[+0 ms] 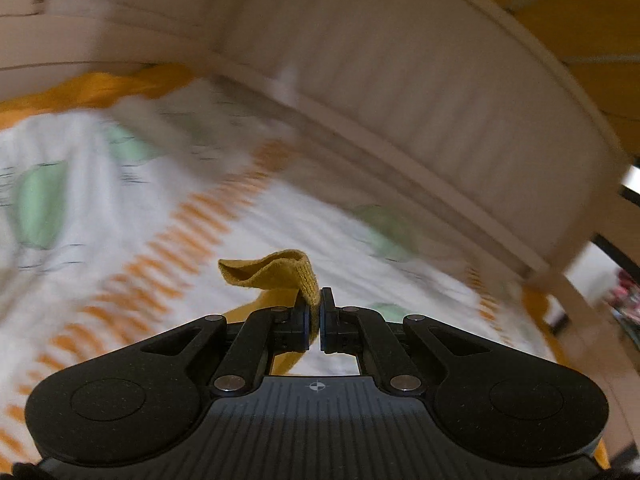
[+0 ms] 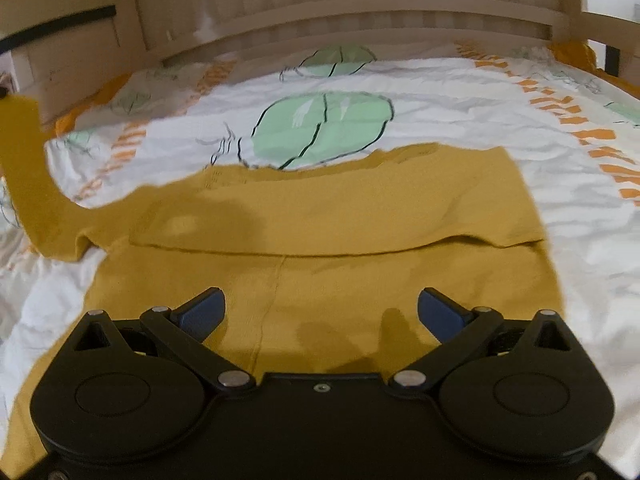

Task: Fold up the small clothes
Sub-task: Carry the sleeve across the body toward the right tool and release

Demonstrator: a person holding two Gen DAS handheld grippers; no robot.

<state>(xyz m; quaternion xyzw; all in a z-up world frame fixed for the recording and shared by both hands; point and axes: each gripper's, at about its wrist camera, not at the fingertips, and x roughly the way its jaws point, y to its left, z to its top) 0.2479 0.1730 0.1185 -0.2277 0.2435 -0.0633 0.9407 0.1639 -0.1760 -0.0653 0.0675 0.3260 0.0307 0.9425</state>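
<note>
A small mustard-yellow knit garment [image 2: 328, 208] lies on the bed, with one flap folded across its upper part. Its left sleeve [image 2: 28, 168] is lifted up at the left edge of the right wrist view. My left gripper [image 1: 315, 312] is shut on the end of that sleeve [image 1: 276, 272], which curls over the fingertips above the bedspread. My right gripper [image 2: 322, 312] is open and empty, hovering just above the garment's lower part.
The bedspread [image 2: 460, 112] is white with green shapes and orange dashes. A beige slatted headboard [image 2: 360, 0] runs along the far side; it also shows in the left wrist view [image 1: 420, 112], which is blurred. A bed rail [image 2: 60, 24] stands at the left.
</note>
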